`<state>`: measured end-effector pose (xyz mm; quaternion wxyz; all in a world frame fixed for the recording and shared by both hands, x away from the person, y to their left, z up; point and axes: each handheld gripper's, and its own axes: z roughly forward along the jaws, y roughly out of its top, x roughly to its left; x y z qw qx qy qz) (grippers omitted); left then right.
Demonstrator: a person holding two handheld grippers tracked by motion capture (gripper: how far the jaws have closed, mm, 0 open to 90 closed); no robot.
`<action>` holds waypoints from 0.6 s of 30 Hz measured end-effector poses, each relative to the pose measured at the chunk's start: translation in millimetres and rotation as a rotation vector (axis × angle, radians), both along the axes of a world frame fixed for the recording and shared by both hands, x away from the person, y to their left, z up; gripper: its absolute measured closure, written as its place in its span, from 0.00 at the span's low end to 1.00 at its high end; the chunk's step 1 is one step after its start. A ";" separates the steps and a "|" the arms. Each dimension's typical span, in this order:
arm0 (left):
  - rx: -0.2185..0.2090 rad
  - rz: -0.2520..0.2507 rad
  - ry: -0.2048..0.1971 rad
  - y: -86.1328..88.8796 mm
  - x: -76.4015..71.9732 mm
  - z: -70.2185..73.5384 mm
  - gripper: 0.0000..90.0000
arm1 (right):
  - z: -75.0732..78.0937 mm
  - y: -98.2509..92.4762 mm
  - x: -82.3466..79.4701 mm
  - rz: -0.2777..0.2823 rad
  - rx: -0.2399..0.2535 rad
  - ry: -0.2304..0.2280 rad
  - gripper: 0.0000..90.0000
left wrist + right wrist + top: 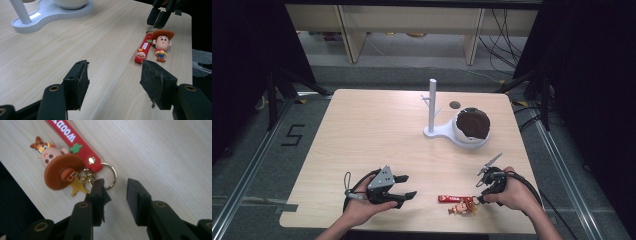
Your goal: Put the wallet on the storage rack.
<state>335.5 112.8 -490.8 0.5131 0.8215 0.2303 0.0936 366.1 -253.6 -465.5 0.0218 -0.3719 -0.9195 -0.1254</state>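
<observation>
A keychain lies near the table's front right edge: a red strap point(448, 199) point(143, 48) point(75, 143), a cowboy figure with a brown hat point(460, 208) point(162, 41) point(62, 170), a gold star and a metal ring point(113, 178). My right gripper point(480, 198) point(116, 192) points down at the ring end, jaws apart. One jaw tip overlaps the ring's edge and neither pad presses on it. My left gripper point(408, 186) point(115, 80) rests low over the table left of the keychain, open, nothing between its jaws. The left gripper view also shows the right gripper point(158, 17).
A white stand point(432, 132) point(37, 18) with an upright pole and a white bowl point(472, 127) with a dark brown inside sits at the back right. A small dark disc point(455, 105) lies behind it. The table's front edge point(412, 231) is close to both hands.
</observation>
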 end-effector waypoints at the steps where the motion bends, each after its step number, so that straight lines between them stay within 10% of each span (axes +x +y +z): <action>1: -0.006 -0.002 0.002 1.5 -0.1 -0.6 0.42 | -0.8 1.4 2.2 0.014 0.001 0.006 0.78; 18: -0.039 0.057 0.021 17.0 -2.2 -7.3 0.42 | -7.8 30.1 17.2 0.132 -0.185 0.065 0.82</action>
